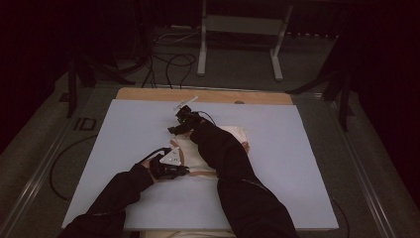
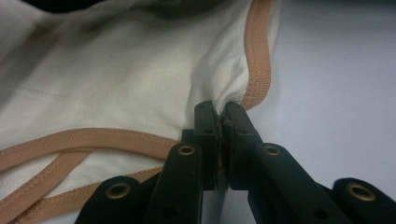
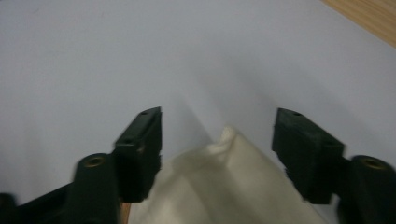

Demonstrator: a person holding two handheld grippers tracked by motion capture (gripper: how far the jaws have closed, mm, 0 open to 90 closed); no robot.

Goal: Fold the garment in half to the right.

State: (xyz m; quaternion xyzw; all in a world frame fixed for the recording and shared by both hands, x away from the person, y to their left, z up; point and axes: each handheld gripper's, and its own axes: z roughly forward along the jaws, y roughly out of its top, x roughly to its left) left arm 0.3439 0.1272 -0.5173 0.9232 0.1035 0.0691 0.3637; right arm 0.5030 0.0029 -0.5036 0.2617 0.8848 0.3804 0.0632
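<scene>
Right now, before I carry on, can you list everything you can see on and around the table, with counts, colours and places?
Garment: one, white with tan trim, lying mid-table, partly under the right forearm.
Mat: one, pale blue-grey, covering most of the table top.
Table: one, light wood edge showing along the far side.
Metal stand: one, grey, on the floor beyond the table.
Cables: several, black, on the floor beyond the table.
Left hand-held gripper: black, shut on the garment's trimmed edge, near side of the garment.
Right hand-held gripper: black, jaws open astride a corner of the garment, at its far end.
Sleeves: two, black, coming in from the bottom.
</scene>
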